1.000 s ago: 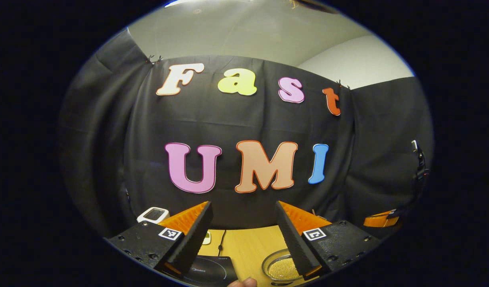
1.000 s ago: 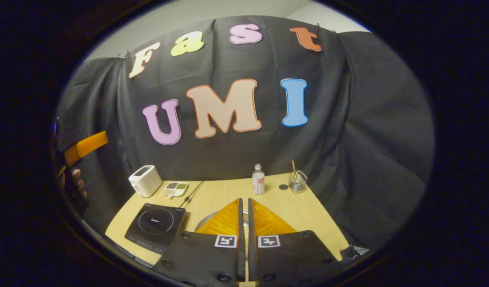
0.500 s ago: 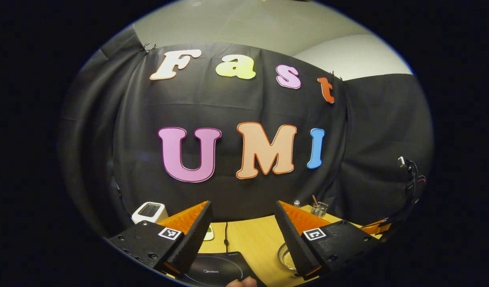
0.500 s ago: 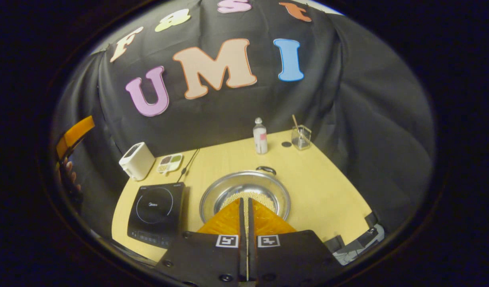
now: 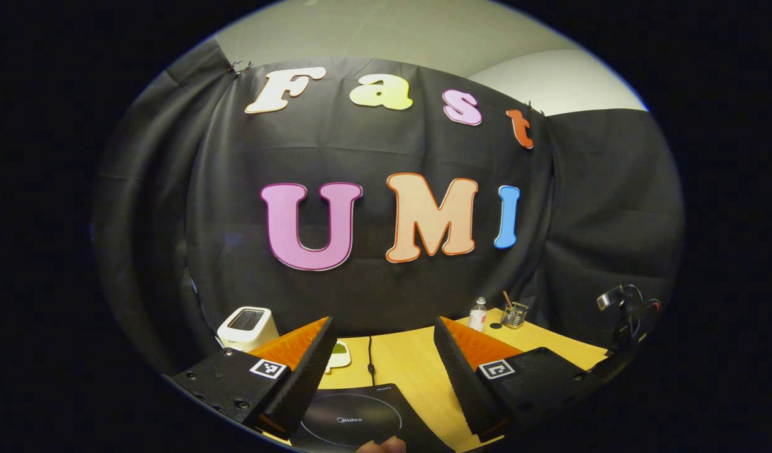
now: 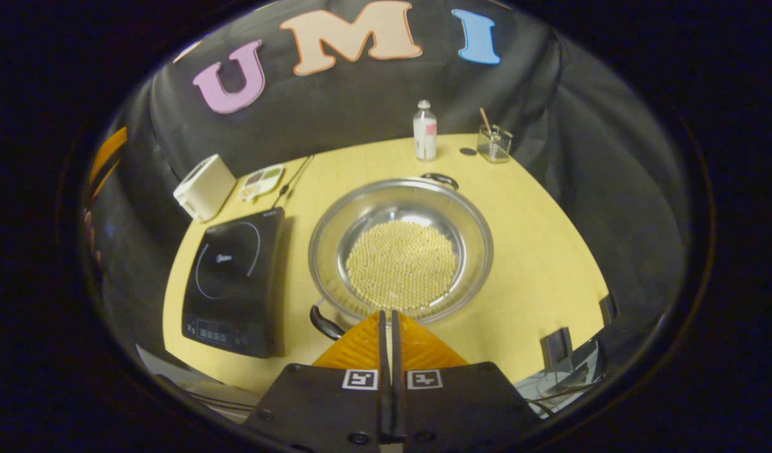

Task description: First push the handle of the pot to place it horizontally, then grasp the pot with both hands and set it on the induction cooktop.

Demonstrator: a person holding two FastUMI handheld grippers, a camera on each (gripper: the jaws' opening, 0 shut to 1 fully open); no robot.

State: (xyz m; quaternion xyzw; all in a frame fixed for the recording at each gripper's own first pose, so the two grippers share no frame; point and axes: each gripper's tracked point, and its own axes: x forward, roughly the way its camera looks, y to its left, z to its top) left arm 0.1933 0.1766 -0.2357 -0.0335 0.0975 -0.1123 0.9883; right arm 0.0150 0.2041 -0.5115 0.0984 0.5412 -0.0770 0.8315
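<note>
A steel pot (image 6: 401, 248) with a layer of pale beans in it sits mid-table. One black handle (image 6: 440, 178) points to the far side, the other (image 6: 326, 322) to the near left. The black induction cooktop (image 6: 231, 280) lies just left of the pot and also appears as the cooktop (image 5: 360, 421) below the left gripper. My right gripper (image 6: 387, 313) is shut and empty, its tips above the pot's near rim, beside the near handle. Higher up, facing the wall, my left gripper (image 5: 384, 322) is open with nothing between its fingers.
At the table's back stand a white toaster (image 6: 200, 187), a small divided tray (image 6: 260, 182), a bottle (image 6: 425, 131) and a glass with a stick (image 6: 494, 143). A cord runs back from the cooktop. The toaster (image 5: 247, 324) and bottle (image 5: 479, 313) also appear beyond the left gripper.
The right gripper's view has tipped down over the table, so the whole pot and its near handle now show. The left gripper's view shifted; the pot left it and more cooktop shows.
</note>
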